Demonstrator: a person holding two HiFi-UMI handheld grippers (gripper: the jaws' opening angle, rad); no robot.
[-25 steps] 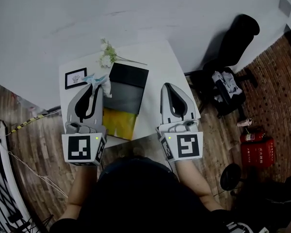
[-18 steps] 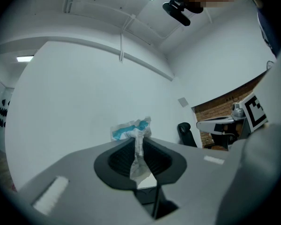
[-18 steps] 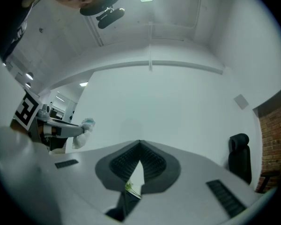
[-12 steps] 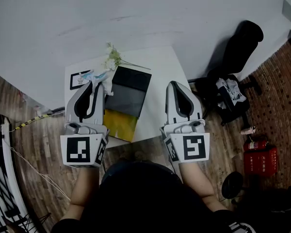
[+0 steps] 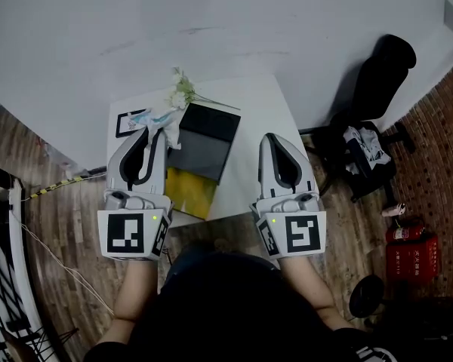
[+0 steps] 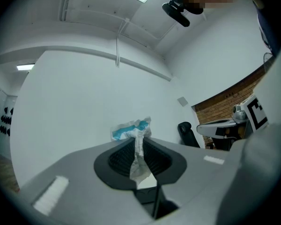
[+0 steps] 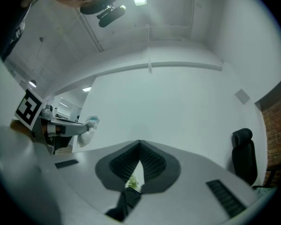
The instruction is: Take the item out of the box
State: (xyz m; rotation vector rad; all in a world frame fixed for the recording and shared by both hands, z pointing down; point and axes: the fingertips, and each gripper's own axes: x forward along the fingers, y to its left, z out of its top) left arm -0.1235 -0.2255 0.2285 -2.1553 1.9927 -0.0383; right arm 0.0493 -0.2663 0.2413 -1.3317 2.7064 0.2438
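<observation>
Packet (image 5: 163, 119) pinched in left tool (image 5: 155, 130), at the edge of the open box (image 5: 204, 145)

Left tool is clamped on the crumpled white-and-blue packet, which sticks out past its tips toward 12 o'clock, over the box's left rim. The box lies at this tool's 3 o'clock, between both tools, its long axis running from 1 to 7 o'clock on the worktop (image 5: 249, 115). Right tool (image 5: 277, 138) hangs at the box's 3 o'clock, jaws together on nothing. Setting the packet down likely means carrying it toward 9 o'clock, away from the box.
</observation>
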